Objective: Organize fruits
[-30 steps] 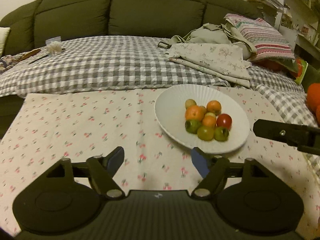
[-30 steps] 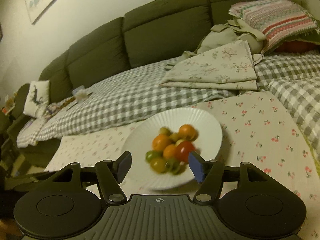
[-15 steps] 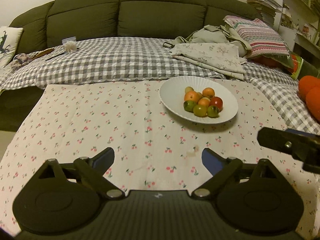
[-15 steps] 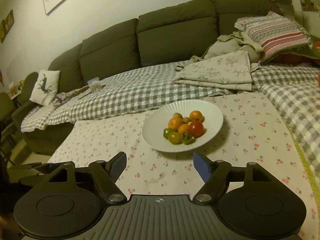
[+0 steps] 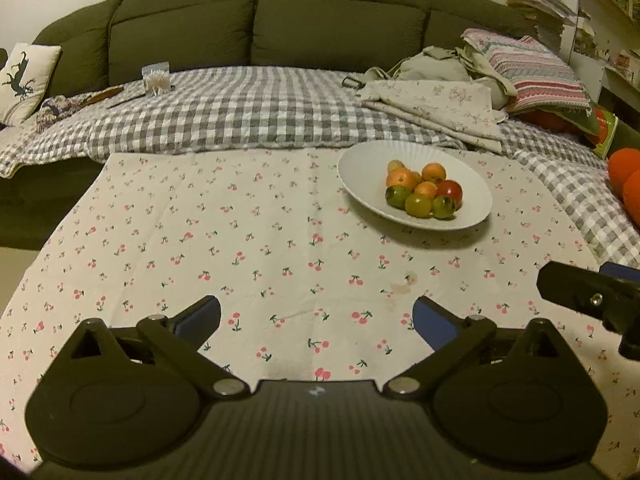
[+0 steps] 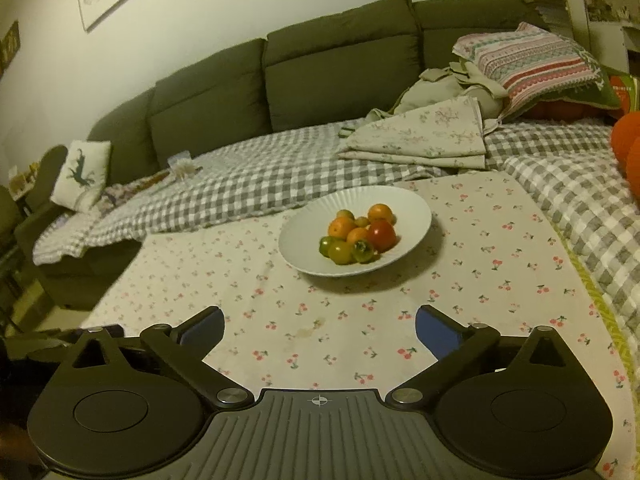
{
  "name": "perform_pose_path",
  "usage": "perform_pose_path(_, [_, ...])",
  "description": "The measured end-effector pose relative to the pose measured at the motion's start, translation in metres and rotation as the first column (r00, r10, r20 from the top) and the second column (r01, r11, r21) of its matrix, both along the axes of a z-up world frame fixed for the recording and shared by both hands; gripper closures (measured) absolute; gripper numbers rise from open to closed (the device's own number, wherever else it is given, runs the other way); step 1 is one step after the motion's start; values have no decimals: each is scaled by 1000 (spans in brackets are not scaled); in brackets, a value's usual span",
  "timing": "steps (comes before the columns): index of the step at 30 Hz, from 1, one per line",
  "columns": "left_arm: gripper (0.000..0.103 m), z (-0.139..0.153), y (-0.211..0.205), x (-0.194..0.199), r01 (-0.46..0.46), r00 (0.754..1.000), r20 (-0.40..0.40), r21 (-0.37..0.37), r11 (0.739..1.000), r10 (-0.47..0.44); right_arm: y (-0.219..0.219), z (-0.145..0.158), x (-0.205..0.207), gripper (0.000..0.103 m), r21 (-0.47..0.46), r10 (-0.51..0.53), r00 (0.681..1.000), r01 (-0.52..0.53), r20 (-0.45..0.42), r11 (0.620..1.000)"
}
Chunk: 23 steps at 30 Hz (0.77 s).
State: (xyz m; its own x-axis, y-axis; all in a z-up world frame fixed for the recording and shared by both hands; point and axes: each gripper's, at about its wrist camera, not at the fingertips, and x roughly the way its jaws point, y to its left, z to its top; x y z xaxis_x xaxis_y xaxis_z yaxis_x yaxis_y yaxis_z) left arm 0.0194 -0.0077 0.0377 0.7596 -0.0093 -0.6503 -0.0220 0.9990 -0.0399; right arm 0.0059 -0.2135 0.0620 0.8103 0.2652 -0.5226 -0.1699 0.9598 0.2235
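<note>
while small fruits (image 5: 424, 194) sit heaped together in the middle of a white ribbed plate (image 5: 360, 178), both hand-held grippers hang back over the near part of the cherry-print cloth (image 5: 240, 248), well apart from the plate. the heap holds orange fruits at the back, one red fruit (image 6: 382, 234) on its right side and three green ones along the front edge, all touching one another inside the plate's shallow well. the plate rests on the far right part of the cloth, close to where the cloth meets a grey-and-white checked blanket (image 5: 248, 120). the left gripper (image 5: 316, 320) holds its blue-padded fingers spread wide with nothing between them, only cloth showing in the gap. the right gripper (image 6: 319, 326) is likewise spread wide and holds nothing, and one of its black fingers also shows at the right edge of the left wrist view. a faint brownish stain (image 6: 308, 332) marks the cloth between the right gripper and the plate. beyond the checked blanket stands a dark green sofa (image 6: 320, 76), with a folded floral sheet (image 6: 424, 134) and a striped pillow (image 6: 528, 60) piled toward its right end and a white cushion with a dark animal print (image 6: 82, 172) at its left end. large orange shapes (image 5: 626, 176) sit at the far right edge of both views, too cut off to identify.
</note>
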Motion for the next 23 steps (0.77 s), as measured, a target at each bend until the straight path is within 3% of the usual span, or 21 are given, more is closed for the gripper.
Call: perform_pose_path(23, [1, 2, -5, -1, 27, 999, 27, 6, 1000, -27, 3, -5, 3, 0, -42, 4, 1000, -4, -6, 999])
